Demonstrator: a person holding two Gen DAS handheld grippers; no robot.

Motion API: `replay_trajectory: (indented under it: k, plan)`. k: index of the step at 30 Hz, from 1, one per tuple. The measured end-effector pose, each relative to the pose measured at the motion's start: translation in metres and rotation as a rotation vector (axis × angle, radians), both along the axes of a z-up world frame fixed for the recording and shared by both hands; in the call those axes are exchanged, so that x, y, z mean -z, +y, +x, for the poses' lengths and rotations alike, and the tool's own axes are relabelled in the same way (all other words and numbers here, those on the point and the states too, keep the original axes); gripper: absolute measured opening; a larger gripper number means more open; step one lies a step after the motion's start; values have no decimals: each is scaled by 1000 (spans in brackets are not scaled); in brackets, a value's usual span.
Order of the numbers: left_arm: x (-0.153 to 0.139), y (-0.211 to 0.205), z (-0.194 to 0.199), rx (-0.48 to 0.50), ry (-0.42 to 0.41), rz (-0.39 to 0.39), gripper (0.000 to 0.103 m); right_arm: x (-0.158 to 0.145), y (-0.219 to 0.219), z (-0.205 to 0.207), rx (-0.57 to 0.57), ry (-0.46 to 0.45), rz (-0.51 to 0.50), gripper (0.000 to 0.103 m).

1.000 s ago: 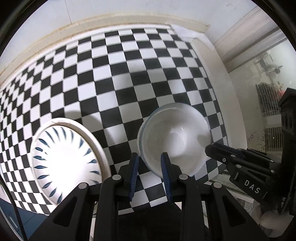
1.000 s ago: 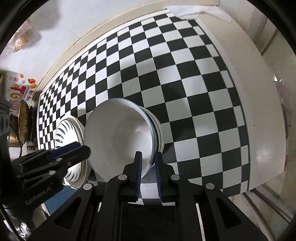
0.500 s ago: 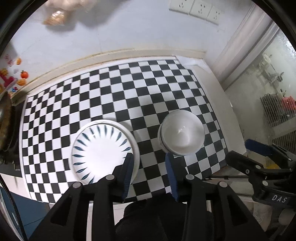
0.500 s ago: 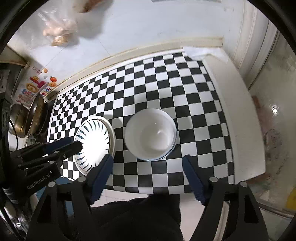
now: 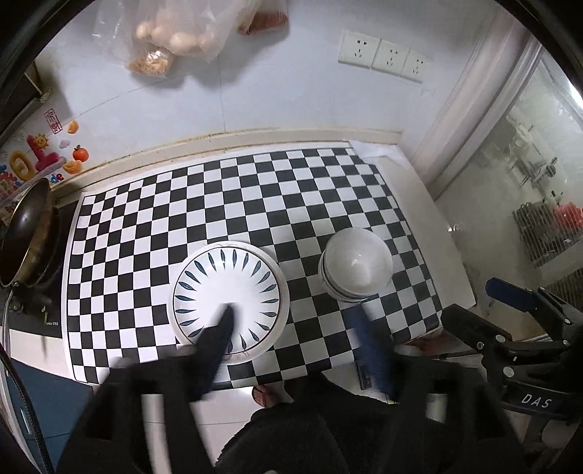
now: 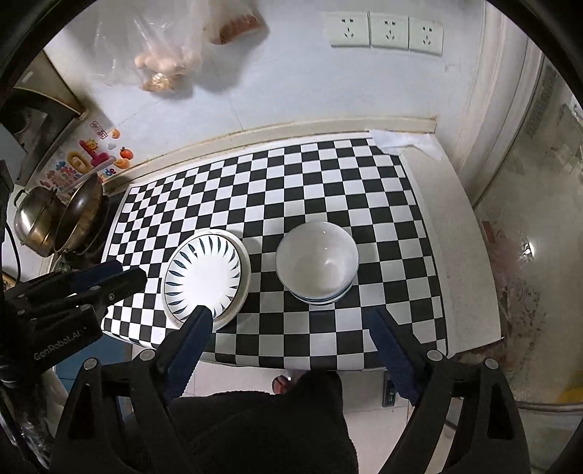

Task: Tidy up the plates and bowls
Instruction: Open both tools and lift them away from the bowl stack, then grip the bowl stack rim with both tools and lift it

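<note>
A stack of white plates with blue leaf marks (image 5: 227, 291) (image 6: 206, 273) sits on the checkered counter, front left. A stack of white bowls (image 5: 355, 264) (image 6: 317, 262) stands to its right. My left gripper (image 5: 291, 321) is open wide and empty, held high and back from the counter, blurred by motion. My right gripper (image 6: 288, 317) is also open wide and empty, above the counter's front edge. Each gripper shows at the side of the other's view.
A wok (image 6: 82, 215) and a steel pot (image 6: 32, 215) stand on the stove at the left. Plastic bags of food (image 5: 175, 32) hang on the wall by wall sockets (image 6: 386, 34). A glass door (image 5: 528, 204) is at the right. A slippered foot (image 6: 282, 383) shows below.
Both grippers have let go of the bowl, opened wide and pulled up and back from the counter. The bowl now rests on the bowl stack.
</note>
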State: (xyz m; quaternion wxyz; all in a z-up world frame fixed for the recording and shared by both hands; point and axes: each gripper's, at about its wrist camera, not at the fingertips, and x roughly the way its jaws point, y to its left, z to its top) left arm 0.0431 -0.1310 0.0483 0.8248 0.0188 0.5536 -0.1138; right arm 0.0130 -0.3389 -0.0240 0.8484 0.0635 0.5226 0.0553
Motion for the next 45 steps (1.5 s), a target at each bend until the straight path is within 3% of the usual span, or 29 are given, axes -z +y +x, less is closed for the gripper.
replay_trajectory:
  k: [11, 20, 28, 33, 42, 45]
  plan:
    - [-10, 5, -12, -3, -13, -2, 78, -24, 5, -15, 14, -52, -38, 91]
    - [-9, 5, -9, 4, -5, 10, 78, -16, -5, -9, 46, -32, -41, 93]
    - [38, -9, 50, 0, 130, -34, 78, 15, -30, 16, 78, -26, 83, 93]
    - [89, -27, 97, -7, 253, -72, 78, 57, -57, 48, 143, 26, 159, 93]
    - [187, -62, 152, 28, 503, -132, 76, 174, -100, 107, 223, 220, 348, 92]
    - [212, -72, 157, 53, 564, -132, 69, 208, -104, 119, 236, 283, 407, 89]
